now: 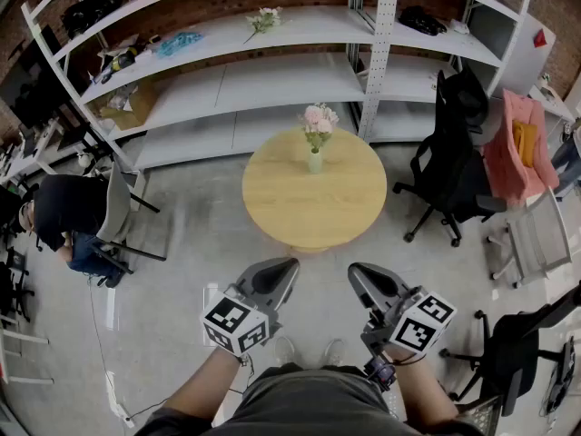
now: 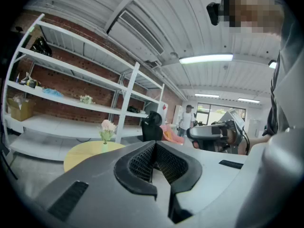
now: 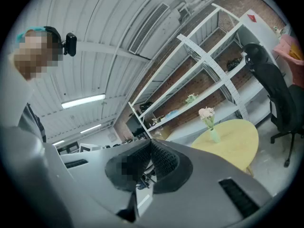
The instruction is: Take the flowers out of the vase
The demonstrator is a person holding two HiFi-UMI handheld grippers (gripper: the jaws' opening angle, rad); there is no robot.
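The small bunch of pink flowers with green stems [image 1: 319, 121] stands in a little pale green glass vase [image 1: 314, 163]. The vase sits on the round yellow wooden table [image 1: 313, 214], near the table's far edge. Nothing else is on the table.

The person stands on the grey floor, well apart from the table. The left gripper [image 1: 286, 269] and the right gripper [image 1: 356, 271] are both held out low in front, on the near side of the table. Neither one touches anything.

The left gripper's jaws are pressed together with nothing between them. The right gripper's jaws are closed tight too, and they hold nothing.

The flowers are straight ahead and far off, about in the middle between the two grippers. I think neither gripper is clearly nearer. The stems go up and down, so the bunch stands tall out of the vase.

The task has not really begun, because the flowers are in the vase. To get them out, I think a gripper must first go forward over the table and let its jaws come apart. It could then close on the stems from the side, just above the vase rim, and lift straight up. The other gripper might need to hold the vase, since it looks light and could tip.
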